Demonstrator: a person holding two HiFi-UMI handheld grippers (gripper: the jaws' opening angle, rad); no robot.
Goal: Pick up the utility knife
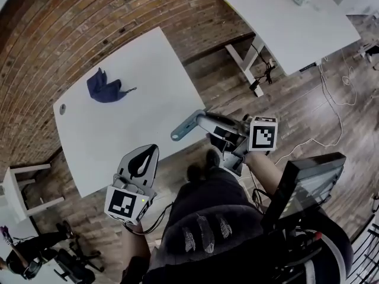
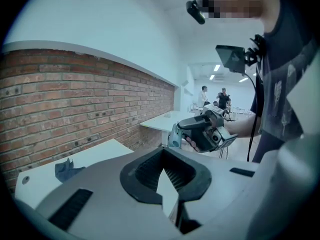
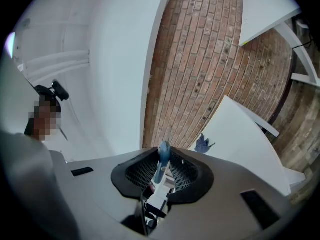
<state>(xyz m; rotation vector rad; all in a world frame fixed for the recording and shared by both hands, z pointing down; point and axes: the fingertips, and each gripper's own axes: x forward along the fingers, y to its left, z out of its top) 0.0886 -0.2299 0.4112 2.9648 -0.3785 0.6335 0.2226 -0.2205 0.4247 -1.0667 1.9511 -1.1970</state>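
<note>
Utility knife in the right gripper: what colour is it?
The utility knife is pale blue-grey, clearest in the head view.

No legible text, label, brand, number or sign in view.

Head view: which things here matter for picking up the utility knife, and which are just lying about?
In the job:
- blue-grey utility knife
- right gripper, fingers closed on it

Lying about:
- crumpled dark blue cloth
- small grey disc
- near white table under both
- far white table
- black cable bundle
</note>
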